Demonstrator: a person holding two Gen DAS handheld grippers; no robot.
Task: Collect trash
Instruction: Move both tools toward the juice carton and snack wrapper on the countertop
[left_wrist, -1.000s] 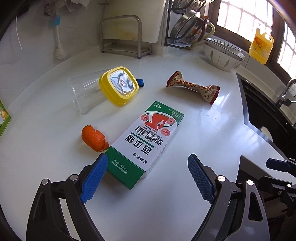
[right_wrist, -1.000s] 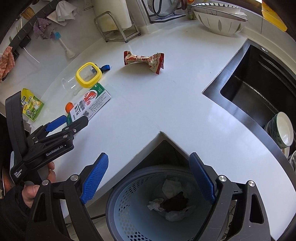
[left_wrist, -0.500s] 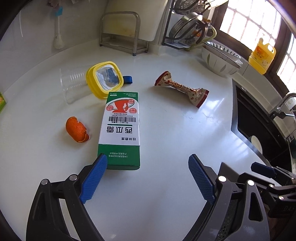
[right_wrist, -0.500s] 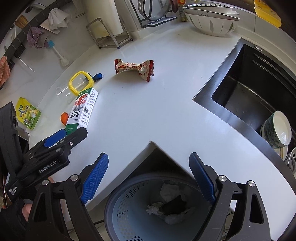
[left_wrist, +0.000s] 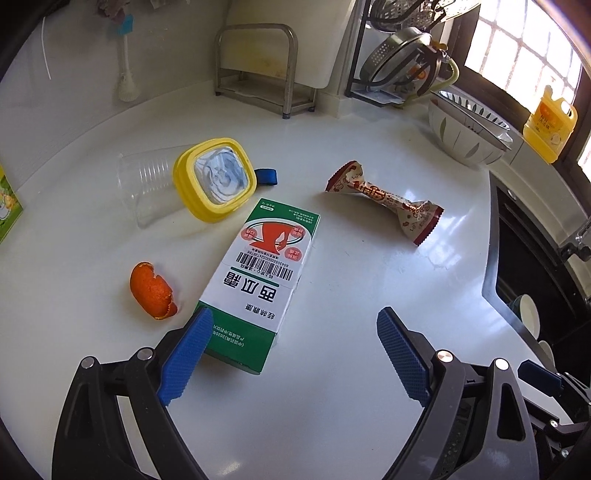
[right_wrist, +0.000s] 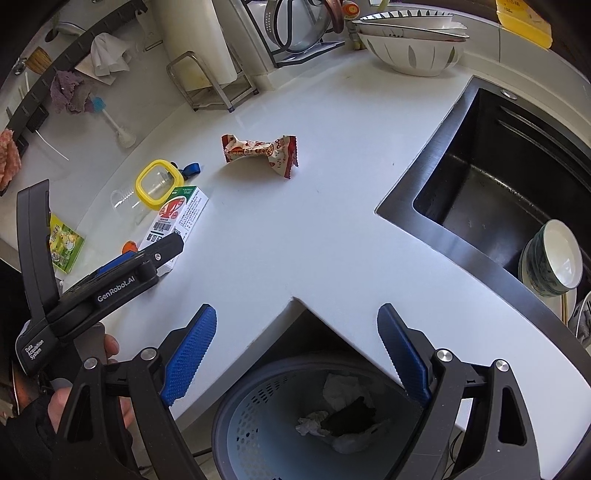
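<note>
Left gripper (left_wrist: 291, 350), jaws wide open, possibly touching a green-and-white cardboard carton (left_wrist: 260, 280); right gripper (right_wrist: 295, 350) gapes empty above a grey perforated bin (right_wrist: 258, 424).

The white countertop (left_wrist: 351, 295) carries a green-and-white carton (left_wrist: 264, 273), orange peel (left_wrist: 151, 291), snack wrapper (left_wrist: 384, 197) and toppled plastic cup (left_wrist: 147, 184).

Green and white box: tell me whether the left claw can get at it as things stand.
Probably yes. The left claw is open and low over the counter, with the green and white box lying flat right ahead, its near end beside the left pad. Only the orange peel lies near, off to the side.
</note>
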